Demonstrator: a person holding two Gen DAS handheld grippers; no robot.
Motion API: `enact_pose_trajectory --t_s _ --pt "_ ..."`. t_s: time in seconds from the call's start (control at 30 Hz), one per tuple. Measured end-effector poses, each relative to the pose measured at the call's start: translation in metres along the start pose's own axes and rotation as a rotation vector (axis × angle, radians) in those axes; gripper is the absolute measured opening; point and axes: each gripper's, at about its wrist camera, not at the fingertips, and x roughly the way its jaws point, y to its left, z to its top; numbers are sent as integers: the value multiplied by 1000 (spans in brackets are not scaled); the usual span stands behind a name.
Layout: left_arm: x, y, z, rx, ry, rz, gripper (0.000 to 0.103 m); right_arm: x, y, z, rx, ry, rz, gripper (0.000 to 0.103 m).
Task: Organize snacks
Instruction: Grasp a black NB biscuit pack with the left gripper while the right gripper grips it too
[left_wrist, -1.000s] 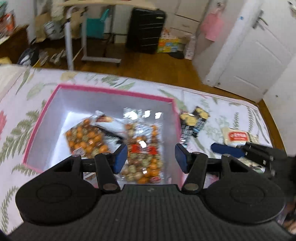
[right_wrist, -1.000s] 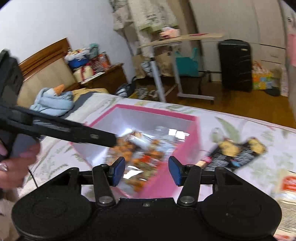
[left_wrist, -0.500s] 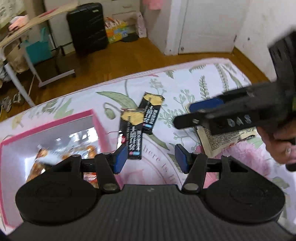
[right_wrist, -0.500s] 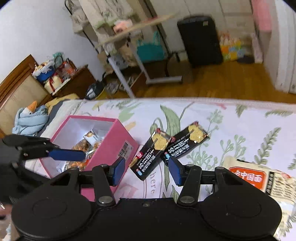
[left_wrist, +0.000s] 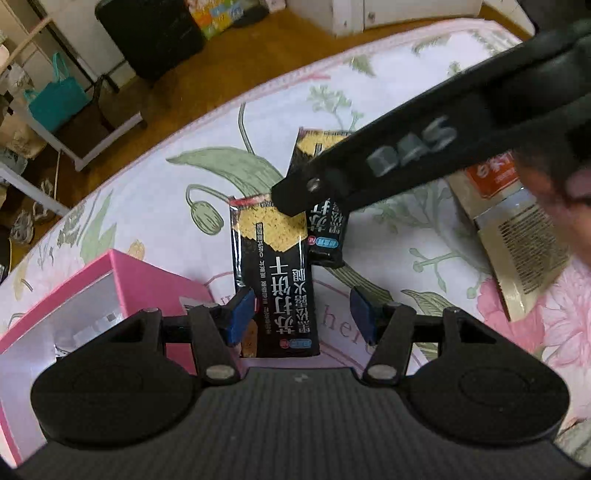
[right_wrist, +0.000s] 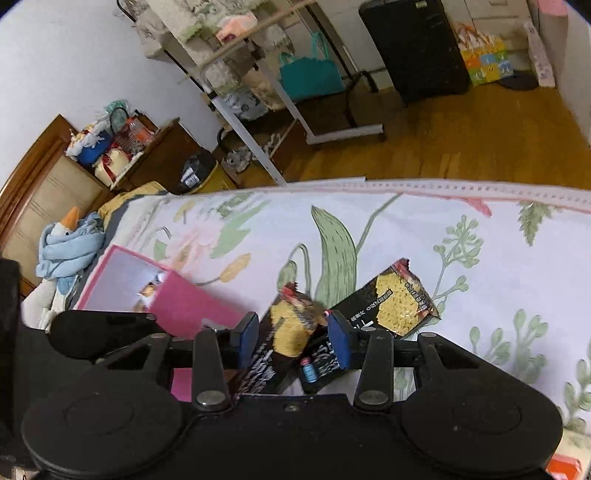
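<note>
**Both grippers leave the box and come over the two cracker packs**

One second ago my left gripper (left_wrist: 301, 314) looked straight down into the pink box (left_wrist: 155, 275), where some bags of nuts already lay. Now the box sits at the lower left edge of the left wrist view, and the nearer black cracker pack (left_wrist: 275, 280) lies between my open fingers. Its lower end comes under the gripper body. The fingers stand wide apart and hold nothing; I cannot tell if the left pad touches the wrapper or only hangs above it.

My right gripper (right_wrist: 291, 338) has moved too. Before, it was looking at the box; now it is low over the same nearer pack (right_wrist: 290, 328), whose yellow top end shows between the blue pads. The jaws look narrower than half a second ago, but I cannot tell if they already press the wrapper. In the left view this gripper crosses the picture as a dark bar with its tip over the top of that pack.

The second cracker pack (right_wrist: 397, 301) lies just beside the first, partly under it, on the flowered bed cover (right_wrist: 480, 236). A beige noodle packet (left_wrist: 517, 221) is further to the right, apart from both.

I judge the nuts are finished and the crackers come next. Two grippers on one pack is a risk: they may pull against each other.
</note>
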Motion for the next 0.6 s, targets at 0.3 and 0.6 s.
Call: enact_pose_trajectory --t_s 0.3,0.6 --pt "4 10 -2 -148 9 -84 56 3 -1 -13 0 0 6 17" --pt "-28 4 -29 -214 -46 -225 56 -58 0 -49 49 -8 -82 13"
